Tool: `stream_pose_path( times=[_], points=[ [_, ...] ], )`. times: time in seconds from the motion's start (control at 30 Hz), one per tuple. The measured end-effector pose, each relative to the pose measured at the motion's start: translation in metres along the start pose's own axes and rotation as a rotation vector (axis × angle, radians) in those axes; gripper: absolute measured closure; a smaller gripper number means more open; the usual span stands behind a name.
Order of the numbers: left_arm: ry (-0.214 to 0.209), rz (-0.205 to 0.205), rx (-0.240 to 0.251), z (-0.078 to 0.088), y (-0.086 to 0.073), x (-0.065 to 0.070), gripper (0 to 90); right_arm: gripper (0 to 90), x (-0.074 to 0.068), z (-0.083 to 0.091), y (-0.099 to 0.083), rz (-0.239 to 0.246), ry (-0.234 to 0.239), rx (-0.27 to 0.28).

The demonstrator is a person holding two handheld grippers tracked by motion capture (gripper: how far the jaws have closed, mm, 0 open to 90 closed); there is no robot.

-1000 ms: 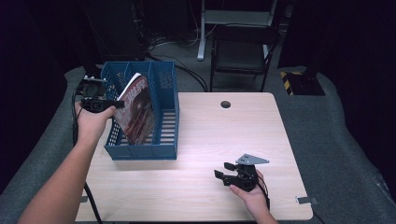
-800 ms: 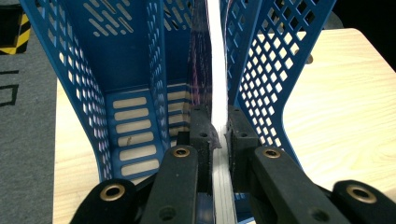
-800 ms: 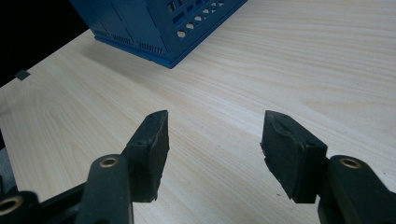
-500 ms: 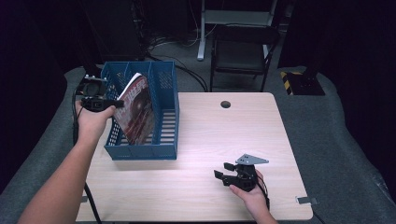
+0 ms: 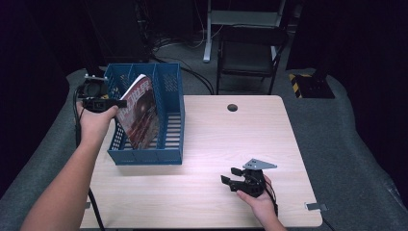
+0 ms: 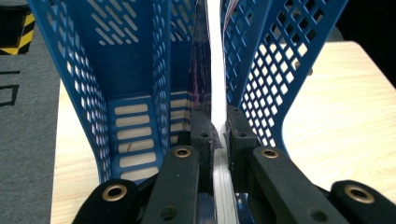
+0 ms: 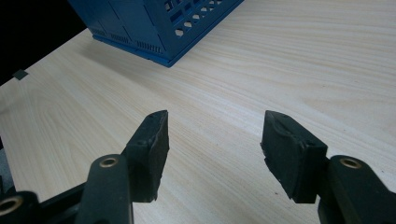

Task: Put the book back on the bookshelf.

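Magazine point(image 5: 139, 113) standing tilted in the middle compartment of the blue file rack point(image 5: 169, 149), its upper edge clamped between the jaws of the left gripper point(image 6: 218, 130). Right gripper point(image 7: 214, 140) rests near the front edge of the wooden table point(image 5: 211, 144), jaws apart and holding nothing.

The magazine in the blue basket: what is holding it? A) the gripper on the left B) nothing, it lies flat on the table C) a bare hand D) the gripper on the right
A: the left gripper is pinched shut on the magazine, which leans tilted inside the blue basket, while the right gripper stands open over the bare table.
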State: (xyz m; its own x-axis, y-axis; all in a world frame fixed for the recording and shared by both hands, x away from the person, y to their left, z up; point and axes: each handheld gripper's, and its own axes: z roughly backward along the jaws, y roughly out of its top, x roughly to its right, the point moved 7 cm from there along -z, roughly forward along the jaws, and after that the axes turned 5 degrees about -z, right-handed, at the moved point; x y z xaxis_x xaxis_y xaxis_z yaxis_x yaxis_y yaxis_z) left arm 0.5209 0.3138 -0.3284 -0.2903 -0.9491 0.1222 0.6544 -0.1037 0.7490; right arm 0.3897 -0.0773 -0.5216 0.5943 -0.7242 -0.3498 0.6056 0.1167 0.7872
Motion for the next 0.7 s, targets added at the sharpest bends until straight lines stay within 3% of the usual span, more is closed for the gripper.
stream_pose_path(
  times=[0.43,0.7],
  points=[
    [0.052,0.074,0.066,-0.011,0.014,-0.004,84.5,41.1,0.0,0.0,0.0,0.002,0.001,0.001],
    [0.097,0.07,0.091,-0.02,0.022,-0.005,84.5,41.1,0.001,0.002,0.0,0.0,-0.004,-0.001]
  ],
)
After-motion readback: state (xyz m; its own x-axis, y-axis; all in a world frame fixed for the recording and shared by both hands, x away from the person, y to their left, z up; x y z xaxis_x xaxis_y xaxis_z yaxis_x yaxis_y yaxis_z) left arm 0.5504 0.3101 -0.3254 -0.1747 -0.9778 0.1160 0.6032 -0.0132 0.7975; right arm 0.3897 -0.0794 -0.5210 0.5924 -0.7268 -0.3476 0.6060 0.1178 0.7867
